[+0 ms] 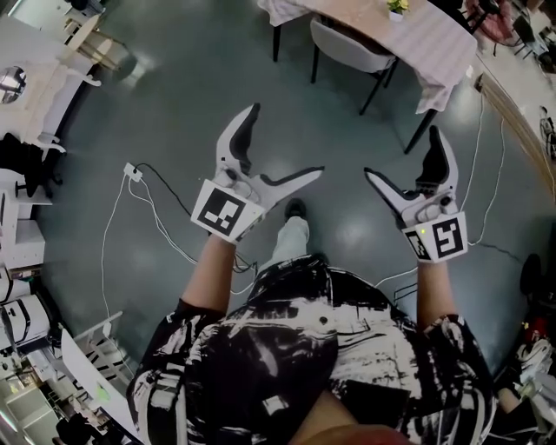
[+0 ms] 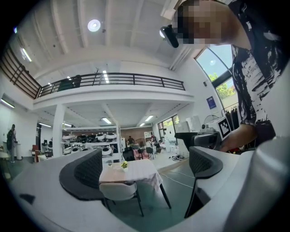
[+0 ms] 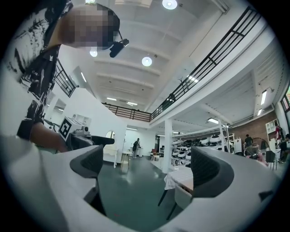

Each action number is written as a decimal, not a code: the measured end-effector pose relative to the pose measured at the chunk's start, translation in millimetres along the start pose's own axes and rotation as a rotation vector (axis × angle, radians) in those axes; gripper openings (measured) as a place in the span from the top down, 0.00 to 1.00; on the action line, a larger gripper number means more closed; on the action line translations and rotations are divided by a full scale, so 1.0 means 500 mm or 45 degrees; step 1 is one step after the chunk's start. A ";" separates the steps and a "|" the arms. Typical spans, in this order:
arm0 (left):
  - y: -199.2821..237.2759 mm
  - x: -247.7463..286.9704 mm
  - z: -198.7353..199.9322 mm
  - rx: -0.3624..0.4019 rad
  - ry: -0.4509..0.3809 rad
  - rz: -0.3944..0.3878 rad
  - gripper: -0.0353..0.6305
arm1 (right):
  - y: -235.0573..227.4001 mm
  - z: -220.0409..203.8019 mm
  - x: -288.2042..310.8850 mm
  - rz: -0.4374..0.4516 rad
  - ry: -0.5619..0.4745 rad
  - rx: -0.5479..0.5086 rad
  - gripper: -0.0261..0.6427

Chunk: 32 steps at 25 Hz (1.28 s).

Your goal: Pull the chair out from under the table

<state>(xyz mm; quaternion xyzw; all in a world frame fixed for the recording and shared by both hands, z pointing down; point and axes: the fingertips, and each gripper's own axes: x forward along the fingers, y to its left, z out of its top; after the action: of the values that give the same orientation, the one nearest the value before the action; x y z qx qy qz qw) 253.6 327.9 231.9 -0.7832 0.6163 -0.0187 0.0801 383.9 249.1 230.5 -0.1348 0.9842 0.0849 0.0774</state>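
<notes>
The dark grey floor (image 1: 200, 104) fills most of the head view. The person stands on it in a black-and-white patterned shirt (image 1: 287, 348), one shoe (image 1: 295, 209) showing below. At the top right stands the worktop (image 1: 417, 43), draped in a pale cloth. The chair (image 1: 347, 48), light-seated with dark legs, is tucked in at the worktop's near edge, its back toward the person. It is well apart from both tools.

The left hand-held gripper (image 1: 287, 139) is held out over the floor with its jaws spread wide and nothing between them. In its own view the chair and worktop show far off through the gap. The right hand-held gripper (image 1: 401, 152) is likewise wide open and empty, with the worktop's corner off to its right.

White cables (image 1: 113, 226) trail across the floor from a small power block (image 1: 133, 172). A little yellow-green plant (image 1: 397, 7) sits on the worktop.
</notes>
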 end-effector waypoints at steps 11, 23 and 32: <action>0.313 0.156 -0.049 -0.004 -0.022 -0.077 0.09 | -0.113 -0.053 0.337 -0.015 0.021 -0.024 0.10; 0.553 0.268 -0.101 -0.017 -0.018 -0.106 0.09 | -0.197 -0.105 0.587 -0.038 0.016 -0.026 0.11; 0.707 0.436 -0.157 0.030 0.015 -0.115 0.09 | -0.359 -0.185 0.740 -0.045 -0.004 -0.013 0.11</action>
<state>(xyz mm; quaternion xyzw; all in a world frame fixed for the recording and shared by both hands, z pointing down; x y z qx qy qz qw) -44.5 28.5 241.5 -0.8090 0.5807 -0.0341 0.0846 69.7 -31.9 229.6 -0.1526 0.9811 0.0887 0.0797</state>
